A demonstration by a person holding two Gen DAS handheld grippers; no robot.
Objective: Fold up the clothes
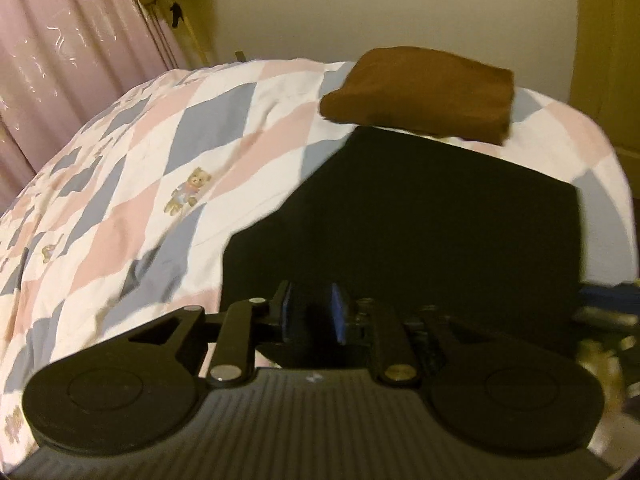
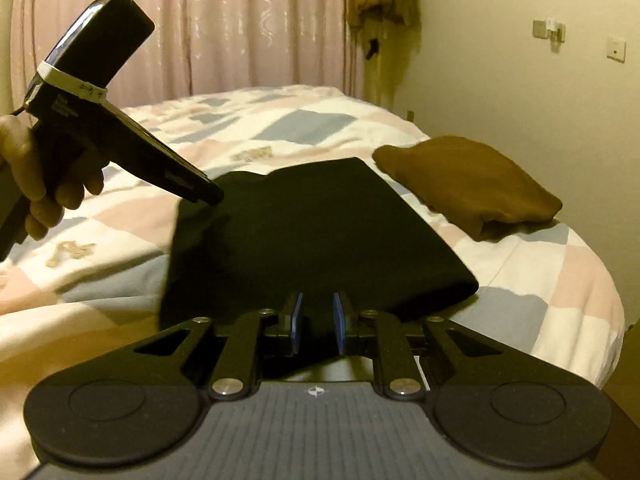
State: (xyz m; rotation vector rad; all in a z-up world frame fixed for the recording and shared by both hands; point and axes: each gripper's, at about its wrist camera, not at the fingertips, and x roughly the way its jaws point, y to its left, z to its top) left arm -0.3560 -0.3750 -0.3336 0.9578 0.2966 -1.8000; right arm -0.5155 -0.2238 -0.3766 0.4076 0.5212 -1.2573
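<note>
The black garment (image 2: 320, 236) lies folded flat on the checked quilt (image 2: 540, 280), just ahead of the right claw (image 2: 318, 328), whose blue pads stand slightly apart with nothing pinched between them. The left claw (image 1: 312, 316) is likewise a little open and empty, over the garment's near left edge. Beyond both claws, to the right, sits a folded brown garment (image 2: 472, 192), touching the black one's far corner

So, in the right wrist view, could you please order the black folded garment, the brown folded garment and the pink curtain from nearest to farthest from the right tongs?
1. Black folded garment, directly ahead.
2. Brown folded garment, ahead right.
3. Pink curtain, behind the bed.
</note>
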